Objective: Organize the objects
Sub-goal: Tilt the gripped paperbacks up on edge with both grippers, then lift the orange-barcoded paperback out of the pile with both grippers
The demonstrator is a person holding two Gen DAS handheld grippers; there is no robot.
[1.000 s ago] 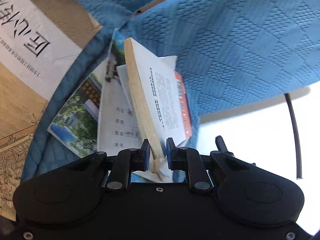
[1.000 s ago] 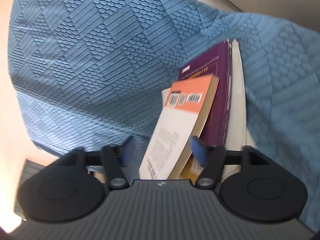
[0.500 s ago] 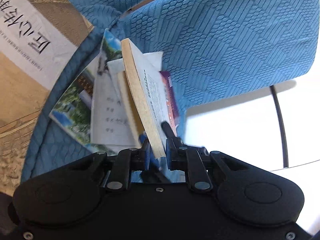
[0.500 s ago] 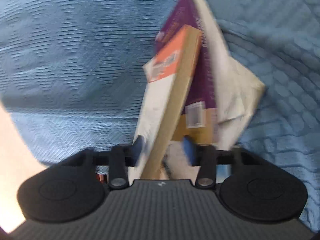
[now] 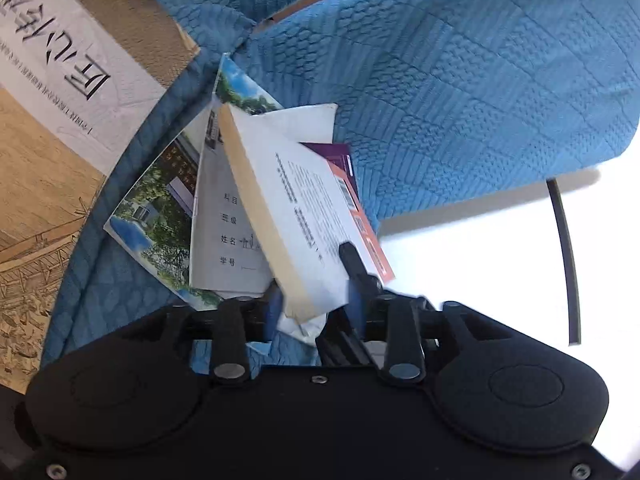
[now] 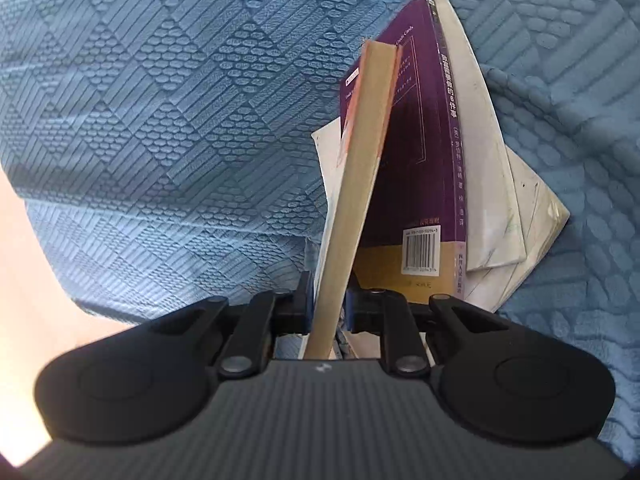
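right gripper [image 6: 329, 304] just closed and clamped on the tan page edge of the white-and-orange paperback book [image 6: 352, 184], tilted over a purple book [image 6: 416, 160] on blue quilted fabric [image 6: 160, 120]; left gripper [image 5: 316, 306] just loosened, jaws parted around that paperback's [image 5: 296, 216] corner, apparently not pressing.
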